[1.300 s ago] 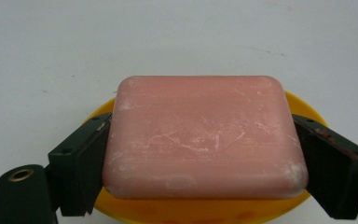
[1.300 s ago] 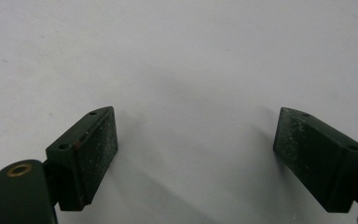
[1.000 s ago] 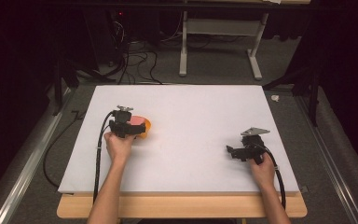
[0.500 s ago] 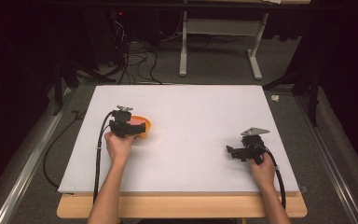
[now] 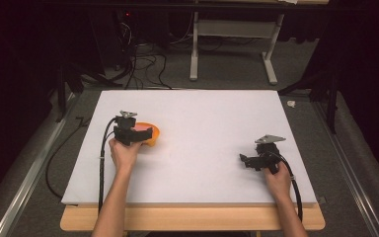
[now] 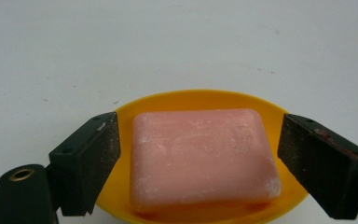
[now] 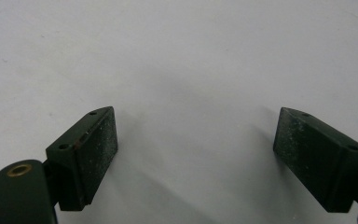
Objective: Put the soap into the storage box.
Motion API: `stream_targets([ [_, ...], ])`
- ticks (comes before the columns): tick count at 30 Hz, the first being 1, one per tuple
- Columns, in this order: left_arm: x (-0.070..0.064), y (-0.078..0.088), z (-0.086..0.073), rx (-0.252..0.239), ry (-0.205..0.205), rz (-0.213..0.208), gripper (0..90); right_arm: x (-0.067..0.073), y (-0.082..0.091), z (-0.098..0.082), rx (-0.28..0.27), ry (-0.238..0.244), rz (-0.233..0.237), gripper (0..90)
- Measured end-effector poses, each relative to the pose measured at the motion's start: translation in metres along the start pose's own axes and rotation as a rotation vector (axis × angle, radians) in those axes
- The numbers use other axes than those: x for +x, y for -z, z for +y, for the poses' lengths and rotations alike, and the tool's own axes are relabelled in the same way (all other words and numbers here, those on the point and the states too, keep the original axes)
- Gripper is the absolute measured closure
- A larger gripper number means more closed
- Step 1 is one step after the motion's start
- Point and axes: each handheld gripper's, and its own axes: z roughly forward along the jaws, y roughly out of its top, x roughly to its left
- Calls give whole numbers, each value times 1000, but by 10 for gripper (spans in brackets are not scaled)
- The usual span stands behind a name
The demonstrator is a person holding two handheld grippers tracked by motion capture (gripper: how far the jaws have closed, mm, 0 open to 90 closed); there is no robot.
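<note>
I keep the left tongs [image 6: 198, 158] wide around the soap [image 6: 203, 158] in its dish [image 6: 196, 99], ready to grip it, while the right tongs [image 7: 196, 154] wait wide.

No writing, label, brand or number can be read anywhere. The pink soap bar [image 6: 200, 158] in the orange dish [image 6: 121, 186] carries faint raised marks on its top face — too worn and blurred to make out as letters.
</note>
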Motion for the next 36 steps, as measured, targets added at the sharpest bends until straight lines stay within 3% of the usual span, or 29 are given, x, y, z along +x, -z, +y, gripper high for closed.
stream_targets([
  [16,-3,24,3,-75,-8,-74,129,0,0,0,0,0,1,143],
  [30,-15,50,3,-134,-55,-133,131,0,0,0,-1,2,0,143],
  [36,-21,57,1,-134,-80,-160,130,0,0,0,0,0,1,143],
])
